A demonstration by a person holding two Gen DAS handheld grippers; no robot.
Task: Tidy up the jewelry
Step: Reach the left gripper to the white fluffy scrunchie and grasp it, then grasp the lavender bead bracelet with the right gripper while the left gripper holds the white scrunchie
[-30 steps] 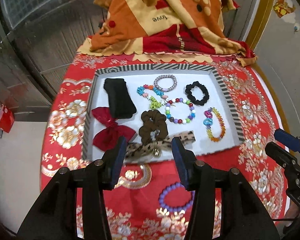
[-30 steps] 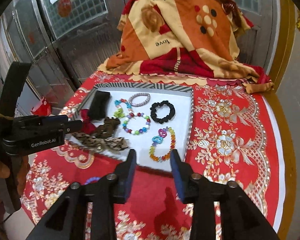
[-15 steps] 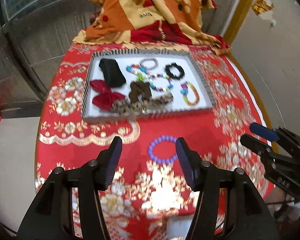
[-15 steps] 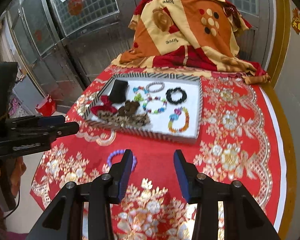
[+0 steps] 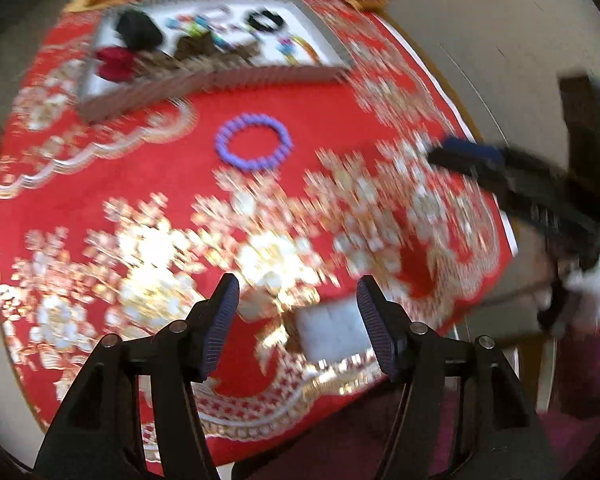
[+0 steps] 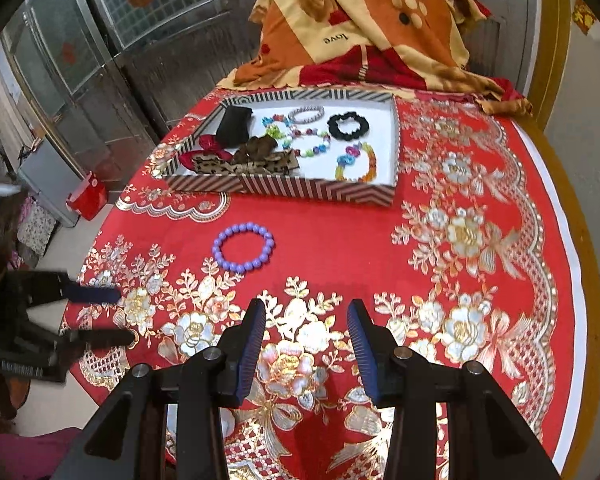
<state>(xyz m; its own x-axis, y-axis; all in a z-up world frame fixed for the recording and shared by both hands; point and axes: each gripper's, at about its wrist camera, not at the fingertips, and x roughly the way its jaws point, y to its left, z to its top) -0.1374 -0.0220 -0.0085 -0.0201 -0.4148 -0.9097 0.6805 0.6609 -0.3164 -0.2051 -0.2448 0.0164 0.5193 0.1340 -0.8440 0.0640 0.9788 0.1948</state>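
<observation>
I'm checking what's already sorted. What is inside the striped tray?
The striped tray holds a black pouch, red bow, leopard-print bow, brown scrunchie, black scrunchie and beaded bracelets. Anything beneath the overlapping bows is hidden.

A purple bead bracelet lies flat as a closed ring on the red cloth, apart from and in front of the striped-rimmed tray; inside the tray lie beaded bracelets, a black scrunchie, a red bow and a leopard-print band.
</observation>
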